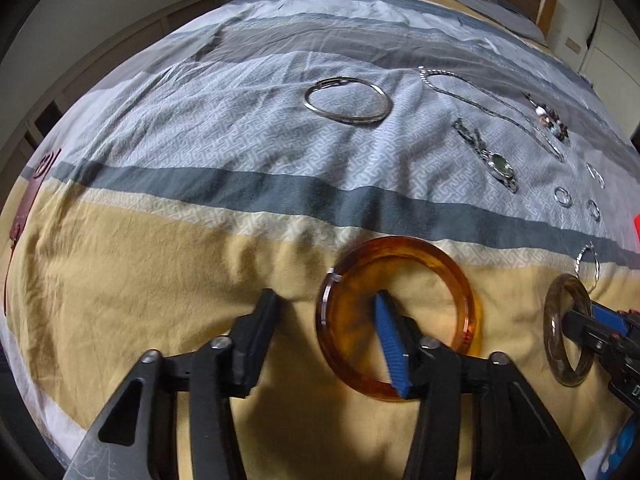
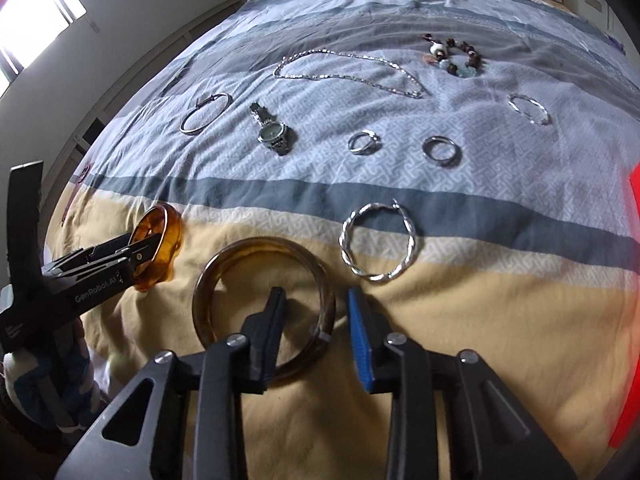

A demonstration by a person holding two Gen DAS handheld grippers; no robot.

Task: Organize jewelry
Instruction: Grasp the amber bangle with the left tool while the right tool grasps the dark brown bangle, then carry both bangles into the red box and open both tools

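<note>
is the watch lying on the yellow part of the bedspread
No, the watch lies on the pale grey patterned band, beyond the dark grey stripe.

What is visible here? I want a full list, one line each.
Amber bangle: one, orange, yellow stripe, left.
Brown bangle: one, smoky brown, yellow stripe, beside it.
Twisted hoop: one, silver, beyond brown bangle.
Thin bangle: one, silver, pale patterned band.
Wristwatch: one, silver, right of thin bangle.
Chain necklace: one, silver, behind the wristwatch.
Beaded bracelet: one, brown and white, far right.
Small rings: three, silver, right of wristwatch.
Bedspread: one, grey, blue, yellow stripes, underneath.
Left tongs: one, black and blue, astride amber bangle's rim.
Right tongs: one, same, astride brown bangle's rim.
</note>
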